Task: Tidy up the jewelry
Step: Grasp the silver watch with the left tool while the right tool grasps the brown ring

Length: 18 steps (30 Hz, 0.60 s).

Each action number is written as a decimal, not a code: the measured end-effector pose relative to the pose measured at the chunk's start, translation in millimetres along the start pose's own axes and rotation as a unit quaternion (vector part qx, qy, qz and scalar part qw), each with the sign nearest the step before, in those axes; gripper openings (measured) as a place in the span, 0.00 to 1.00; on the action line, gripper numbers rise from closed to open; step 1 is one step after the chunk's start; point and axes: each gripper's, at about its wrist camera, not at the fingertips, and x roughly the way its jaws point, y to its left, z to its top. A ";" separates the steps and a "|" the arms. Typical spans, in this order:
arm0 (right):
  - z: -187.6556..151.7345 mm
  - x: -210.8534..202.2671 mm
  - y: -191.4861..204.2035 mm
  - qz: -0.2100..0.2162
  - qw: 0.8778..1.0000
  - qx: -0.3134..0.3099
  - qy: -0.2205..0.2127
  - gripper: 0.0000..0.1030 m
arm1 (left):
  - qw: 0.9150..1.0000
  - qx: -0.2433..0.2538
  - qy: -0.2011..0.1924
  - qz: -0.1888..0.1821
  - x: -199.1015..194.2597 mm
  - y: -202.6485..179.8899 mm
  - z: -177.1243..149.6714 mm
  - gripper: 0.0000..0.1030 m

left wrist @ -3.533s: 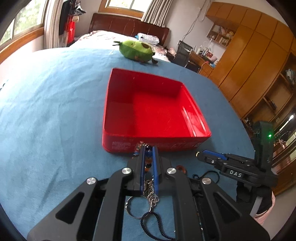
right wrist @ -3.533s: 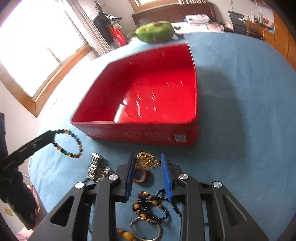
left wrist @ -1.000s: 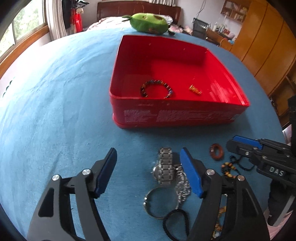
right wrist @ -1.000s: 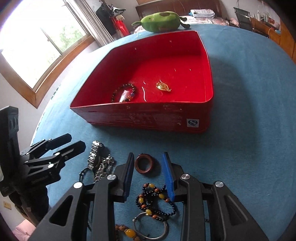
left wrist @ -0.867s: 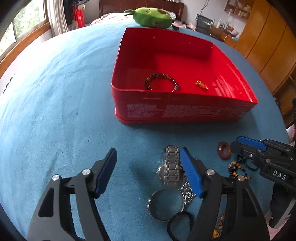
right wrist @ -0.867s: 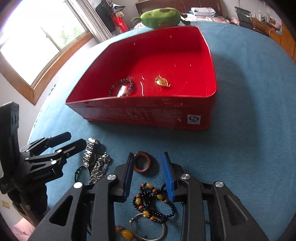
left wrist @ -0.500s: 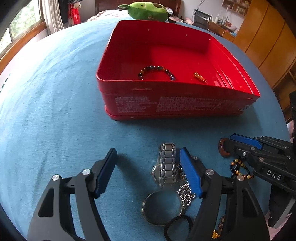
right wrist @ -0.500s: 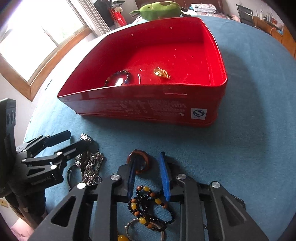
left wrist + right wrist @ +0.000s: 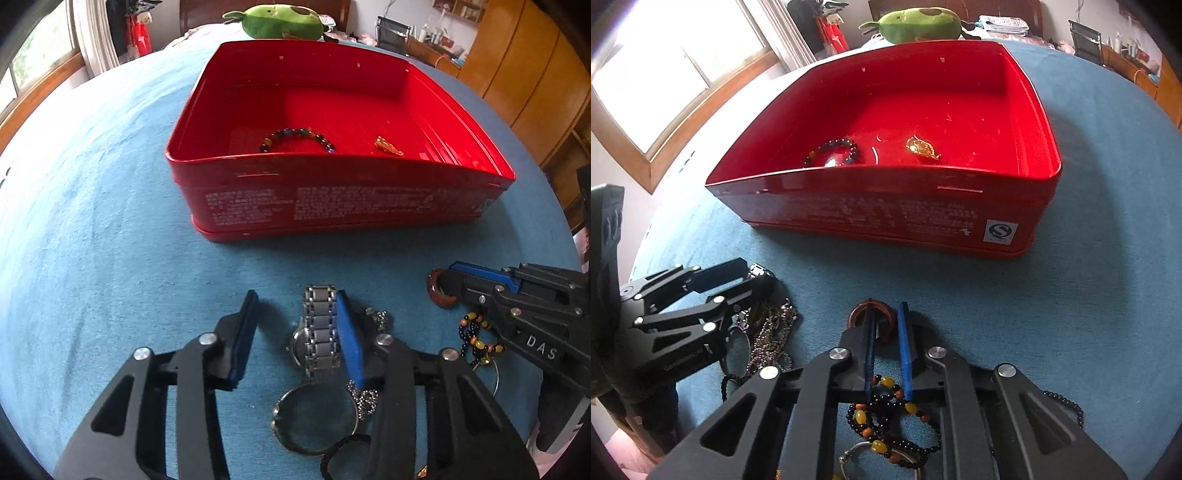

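A red tin box [image 9: 332, 192] [image 9: 886, 206] stands on the blue cloth and holds a beaded bracelet [image 9: 297, 137] [image 9: 833, 149] and a gold pendant [image 9: 388, 146] [image 9: 922, 146]. My left gripper [image 9: 295, 325] is open, its jaws either side of a silver watch [image 9: 319, 332]. My right gripper [image 9: 886, 325] is nearly shut around a brown ring [image 9: 873, 317] [image 9: 439, 291], one finger through its hole. A silver chain [image 9: 768, 332], a metal bangle [image 9: 314, 417] and a black-and-amber bead necklace [image 9: 886, 417] lie by the grippers.
A green plush toy [image 9: 280, 22] [image 9: 919, 22] lies behind the box. Wooden cabinets [image 9: 524, 74] stand at the right and a window [image 9: 665, 74] at the left. The cloth's edge drops off close behind the grippers.
Both grippers moved in low over the jewelry pile. The left jaws narrowed around the watch. The right jaws closed on the brown ring. The bracelet and pendant arrived in the box earlier.
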 end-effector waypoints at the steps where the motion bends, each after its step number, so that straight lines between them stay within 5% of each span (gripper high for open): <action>1: -0.8 -0.7 0.2 -0.001 1.000 -0.001 0.000 0.10 | 1.000 0.001 0.000 -0.001 0.3 -1.0 0.0 0.36; 6: -1.5 1.2 1.3 0.000 1.000 0.000 -0.001 0.12 | 1.000 0.001 0.005 -0.029 2.6 -2.5 1.9 0.15; 18: 0.6 -3.7 -4.5 0.026 0.999 0.016 -0.012 0.08 | 0.998 -0.026 -0.009 -0.049 -5.7 10.3 -1.2 0.14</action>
